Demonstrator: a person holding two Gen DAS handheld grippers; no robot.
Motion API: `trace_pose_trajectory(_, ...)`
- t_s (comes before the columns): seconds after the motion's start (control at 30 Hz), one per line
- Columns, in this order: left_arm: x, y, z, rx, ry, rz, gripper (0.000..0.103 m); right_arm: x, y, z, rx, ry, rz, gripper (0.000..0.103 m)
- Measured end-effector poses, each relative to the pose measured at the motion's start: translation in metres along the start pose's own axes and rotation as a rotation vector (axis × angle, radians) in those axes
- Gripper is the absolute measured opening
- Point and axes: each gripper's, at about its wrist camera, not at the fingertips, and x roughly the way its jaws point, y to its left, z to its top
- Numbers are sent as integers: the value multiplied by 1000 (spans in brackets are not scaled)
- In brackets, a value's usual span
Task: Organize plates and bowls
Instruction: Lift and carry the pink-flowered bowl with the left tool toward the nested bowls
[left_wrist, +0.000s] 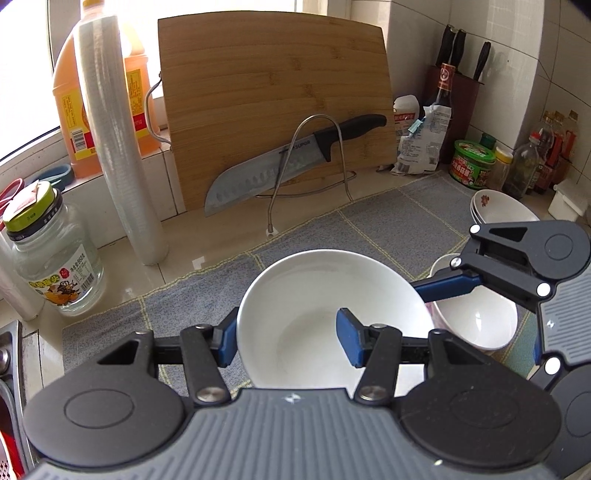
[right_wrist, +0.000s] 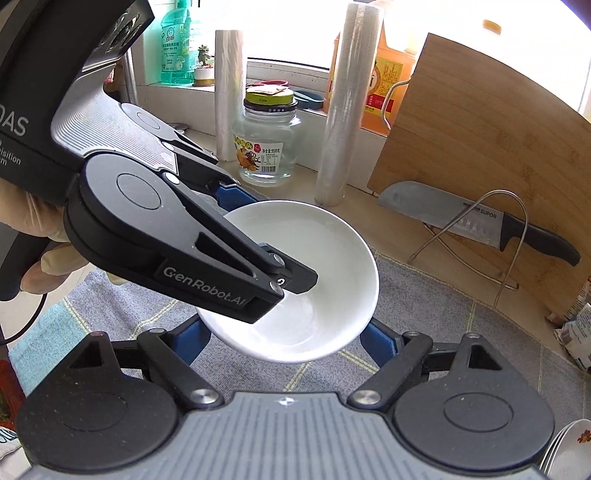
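- A grey checked cloth covered the bench; ahead of the left tool a cutting board and knife leaned by the window.
- The white bowl, plain and glossy, was gripped at its rim by the left tool.
- The right tool sat spread wide, apparently just under that bowl, empty.
- A second bowl stood right of the left tool.
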Motion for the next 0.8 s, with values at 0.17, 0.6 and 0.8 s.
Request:
trace_pose_trajectory(0.17, 1, -21, 8, 33, -12, -38, 53, -18, -10, -14, 31, -2, -39, 90)
trace_pose_trajectory(0.6, 22, -76, 32, 139, -23, -151, 53, -55, -41, -44, 111, 10, -161, 90)
trace_pose_trajectory(0.8, 36, -100, 41, 188, -18, -204, 53, -65, -57, -60, 156, 23, -212, 90)
